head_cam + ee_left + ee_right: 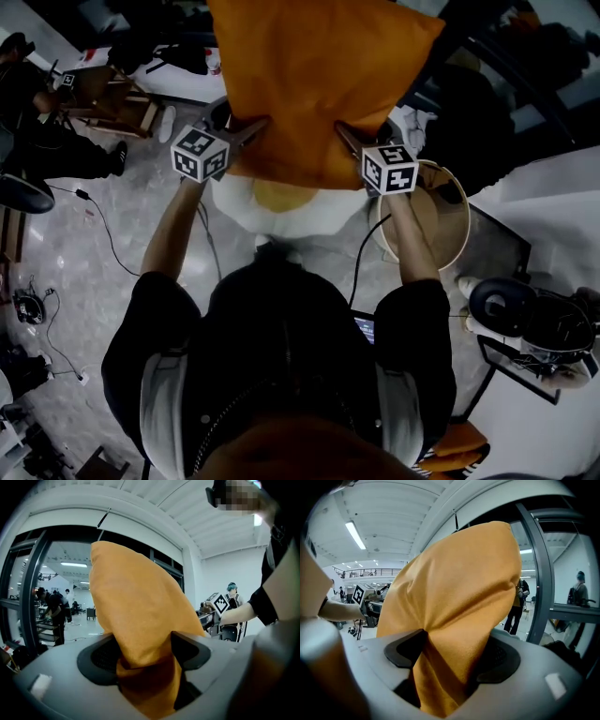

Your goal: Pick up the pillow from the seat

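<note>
Orange pillow [319, 84], plump, seemingly soft-napped, hangs pinched at its lower corners by left tool [248, 129] and right tool [351, 137].

grey polished floor [131, 281], cables [105, 232] across it; white arched ceiling [393, 508], strip light [355, 535]; dark-framed glazing [543, 573].

My head camera looks steeply down from above. Each gripper view sits right behind its own fingers [190, 649], facing outward, roughly level. All three share the pillow [319, 84], seen very near.
</note>
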A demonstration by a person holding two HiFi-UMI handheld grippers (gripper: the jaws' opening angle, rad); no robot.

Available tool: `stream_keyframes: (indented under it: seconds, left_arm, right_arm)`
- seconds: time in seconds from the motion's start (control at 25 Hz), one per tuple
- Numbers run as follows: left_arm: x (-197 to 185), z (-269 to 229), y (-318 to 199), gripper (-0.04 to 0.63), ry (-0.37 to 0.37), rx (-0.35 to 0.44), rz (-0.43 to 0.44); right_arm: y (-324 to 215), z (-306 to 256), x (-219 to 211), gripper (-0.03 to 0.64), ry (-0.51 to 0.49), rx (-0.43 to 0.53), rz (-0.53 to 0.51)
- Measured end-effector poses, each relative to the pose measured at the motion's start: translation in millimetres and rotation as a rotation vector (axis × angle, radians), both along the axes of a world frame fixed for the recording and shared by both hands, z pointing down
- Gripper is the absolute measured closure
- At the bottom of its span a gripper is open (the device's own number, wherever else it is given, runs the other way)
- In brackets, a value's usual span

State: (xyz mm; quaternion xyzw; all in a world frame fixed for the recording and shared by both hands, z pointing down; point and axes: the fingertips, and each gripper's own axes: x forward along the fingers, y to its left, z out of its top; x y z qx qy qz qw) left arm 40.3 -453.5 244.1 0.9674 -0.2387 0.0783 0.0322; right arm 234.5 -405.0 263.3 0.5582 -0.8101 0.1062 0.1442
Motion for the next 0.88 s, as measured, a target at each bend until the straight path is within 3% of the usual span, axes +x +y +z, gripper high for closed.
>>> stream_keyframes:
  seconds: [0.44,0.88]
  left_arm:
    - [2,-36,-14,0.253,-0.006,0.069,0.027]
    - [-12,-39,-33,0.253,-0.007,0.070,0.040]
  right_arm:
    - [-12,-31,-1,0.284,0.042,0.068,0.037]
    - [-29,-34,-15,0.288,0.050,0.072,0.051]
